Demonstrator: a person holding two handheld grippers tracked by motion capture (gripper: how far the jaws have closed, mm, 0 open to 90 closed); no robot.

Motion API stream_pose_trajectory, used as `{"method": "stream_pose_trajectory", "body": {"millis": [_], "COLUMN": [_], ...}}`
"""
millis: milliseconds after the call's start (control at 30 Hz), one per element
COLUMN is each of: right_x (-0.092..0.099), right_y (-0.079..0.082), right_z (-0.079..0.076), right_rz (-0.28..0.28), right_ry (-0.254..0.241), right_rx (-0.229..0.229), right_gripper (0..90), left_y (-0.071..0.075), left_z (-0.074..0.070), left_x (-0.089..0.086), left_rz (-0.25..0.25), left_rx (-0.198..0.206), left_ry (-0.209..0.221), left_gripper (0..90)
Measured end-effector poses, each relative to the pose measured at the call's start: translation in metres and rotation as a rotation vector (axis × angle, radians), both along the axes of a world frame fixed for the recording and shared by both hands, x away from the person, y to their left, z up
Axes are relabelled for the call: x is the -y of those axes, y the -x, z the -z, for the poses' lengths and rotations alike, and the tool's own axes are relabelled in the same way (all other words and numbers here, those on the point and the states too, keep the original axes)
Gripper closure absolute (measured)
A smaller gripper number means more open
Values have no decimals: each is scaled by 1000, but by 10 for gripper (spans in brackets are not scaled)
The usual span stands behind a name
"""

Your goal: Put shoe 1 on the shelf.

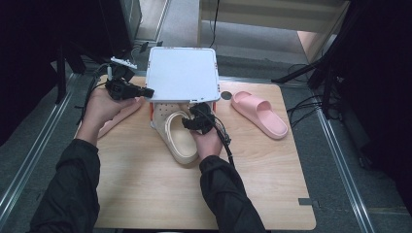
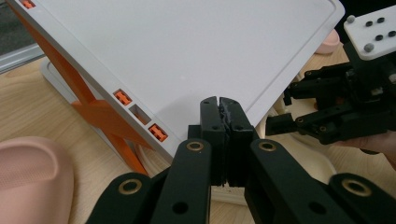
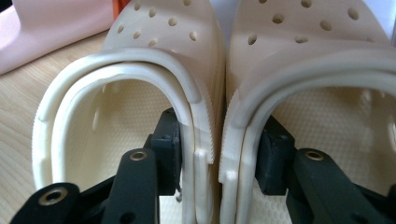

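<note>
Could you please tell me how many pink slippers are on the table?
2. One pink slipper lies on the table's right side; the other pink slipper lies at the left, partly hidden under the person's left hand.

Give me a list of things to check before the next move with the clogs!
1. Lid held up: ok, the left tool is shut on its edge.
2. Right tool around both clogs: ok, one jaw sits inside each clog, with the inner walls between them.
3. Right tool squeezing tight: cannot tell.
4. Clogs lined up: ok, they are side by side with their toes pointing under the lid.
5. Pink slipper out of the way: ok, it lies apart at the right.
</note>
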State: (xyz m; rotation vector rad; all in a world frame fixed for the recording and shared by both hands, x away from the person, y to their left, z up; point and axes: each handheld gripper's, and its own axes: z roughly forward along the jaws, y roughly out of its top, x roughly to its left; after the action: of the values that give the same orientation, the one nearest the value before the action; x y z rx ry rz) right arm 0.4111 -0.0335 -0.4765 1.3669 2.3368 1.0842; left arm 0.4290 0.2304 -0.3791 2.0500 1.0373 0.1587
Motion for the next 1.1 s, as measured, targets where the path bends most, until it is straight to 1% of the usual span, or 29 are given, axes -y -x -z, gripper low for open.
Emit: {"method": "stream_pose_trajectory", "body": {"millis": [67, 167, 233, 300, 333, 367, 467, 533, 600, 667, 733, 867, 933, 1000, 1033, 1100], "right_x": [1, 7, 11, 16, 19, 21, 26, 29, 31, 34, 37, 40, 40, 39, 39, 40], "right_y": [3, 10, 15, 22, 26, 29, 40, 49, 57, 64, 71, 85, 91, 98, 101, 107], "right_z": [-2, -7, -11, -14, -16, -17, -22, -24, -24, -23, -21, -15, -11, -6, -3, 3], "right_rz": [-3, -6, -8, -19, -31, -38, -68, -89, -109, -125, -135, -161, -183, -203, -223, -237], "right_ry": [-12, -26, -30, -23, -26, -33, -53, -57, -50, -59, -80, -93, -86, -54, -48, -46], "right_rx": [-3, 18, 7, 27, 37, 40, 38, 42, 46, 45, 39, 29, 29, 31, 38, 35], "right_gripper": [554, 544, 544, 557, 593, 607, 683, 742, 780, 813, 845, 893, 900, 900, 900, 900], "left_y": [0, 0, 0, 0, 0, 0, 0, 1, 1, 1, 1, 1, 1, 1, 1, 1], "left_z": [0, 0, 0, 0, 0, 0, 0, 0, 0, 0, 0, 0, 0, 0, 0, 0], "left_x": [0, 0, 0, 0, 0, 0, 0, 1, 2, 1, 1, 1, 0, 0, 0, 0], "left_rz": [-2, -1, -1, -2, -3, -3, -5, -4, -7, -6, -7, -9, -9, -10, -10, -10], "left_rx": [1, 1, 2, 2, 2, 2, 3, 4, 5, 4, 2, 2, 2, 1, 1, 1], "left_ry": [0, 0, 0, 0, 0, -1, -3, -6, -5, -6, -4, -2, 0, 2, 4, 5], "left_gripper": [890, 890, 890, 890, 890, 890, 890, 890, 890, 890, 890, 890, 890, 890, 890, 890]}}
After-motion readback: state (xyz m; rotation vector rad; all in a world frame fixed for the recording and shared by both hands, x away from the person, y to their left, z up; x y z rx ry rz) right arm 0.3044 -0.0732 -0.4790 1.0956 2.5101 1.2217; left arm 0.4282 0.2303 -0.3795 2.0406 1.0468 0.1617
